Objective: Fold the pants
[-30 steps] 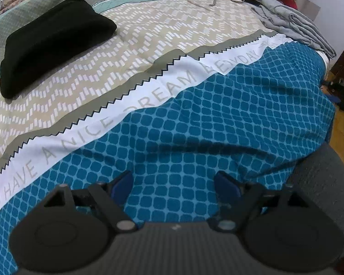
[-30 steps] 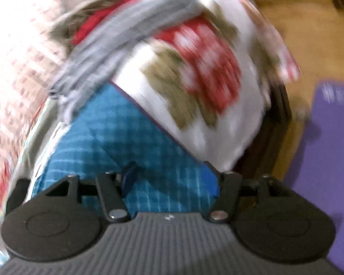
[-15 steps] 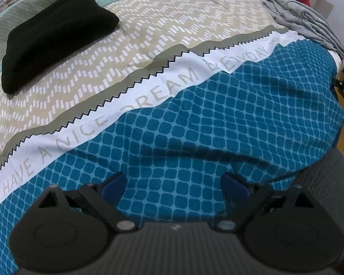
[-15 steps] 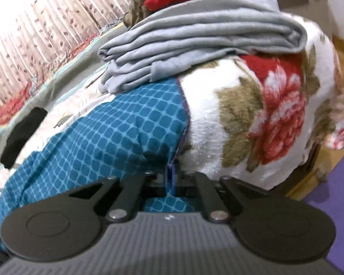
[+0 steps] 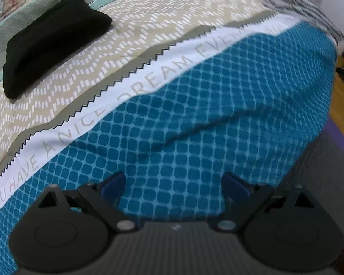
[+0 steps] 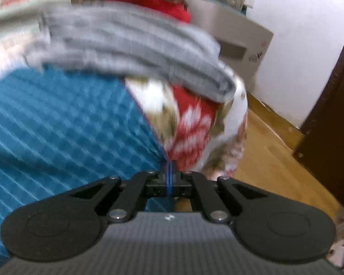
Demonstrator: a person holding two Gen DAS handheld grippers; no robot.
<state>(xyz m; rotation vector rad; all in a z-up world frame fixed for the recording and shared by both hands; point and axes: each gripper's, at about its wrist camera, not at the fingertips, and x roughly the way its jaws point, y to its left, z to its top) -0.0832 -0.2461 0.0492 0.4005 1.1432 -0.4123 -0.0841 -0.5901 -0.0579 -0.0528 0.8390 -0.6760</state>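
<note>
Pants, blue-checked, run lower left to upper right across the patterned bedspread, left gripper spread wide over them, right gripper pinched tight on their edge, wooden floor at right.

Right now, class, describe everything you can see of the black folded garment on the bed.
The black folded garment is a plain, matte, soft-looking bundle, thick and rounded at its edges, with no visible print. It lies flat and diagonal on the beige zigzag-patterned bedspread, its far end reaching the grey and mint stripes. Nothing rests on it; neither gripper touches it.
</note>
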